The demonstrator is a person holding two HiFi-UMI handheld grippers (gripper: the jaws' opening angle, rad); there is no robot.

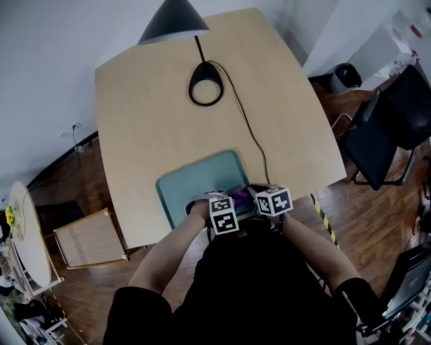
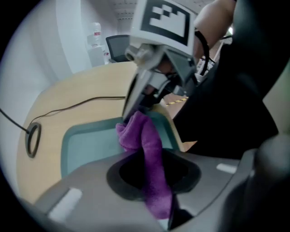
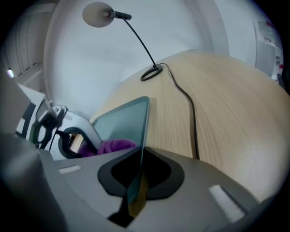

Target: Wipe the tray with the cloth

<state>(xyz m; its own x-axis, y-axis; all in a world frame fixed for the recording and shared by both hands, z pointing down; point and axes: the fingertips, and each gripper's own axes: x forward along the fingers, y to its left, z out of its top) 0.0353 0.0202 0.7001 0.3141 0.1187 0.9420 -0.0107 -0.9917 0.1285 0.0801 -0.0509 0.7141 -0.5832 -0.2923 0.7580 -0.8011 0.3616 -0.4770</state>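
Observation:
A teal tray [image 1: 195, 180] lies at the near edge of the wooden table [image 1: 155, 101], in front of the person. A purple cloth [image 2: 147, 140] hangs between the jaws of my left gripper [image 2: 154, 183], which is shut on it, and its free end touches the tray [image 2: 86, 142]. My right gripper [image 3: 135, 190] is shut on the tray's near right rim [image 3: 144, 131], and the thin edge runs straight into its jaws. In the head view both grippers, the left gripper [image 1: 223, 214] and the right gripper [image 1: 274, 200], sit close together over the tray's near right corner with the cloth [image 1: 240, 196] between them.
A black desk lamp [image 1: 174, 20] stands on a ring base [image 1: 205, 84] at the far side, and its cable [image 1: 246, 128] runs past the tray's right side. A black chair [image 1: 390, 128] stands to the right. A wooden crate [image 1: 87, 239] sits on the floor at left.

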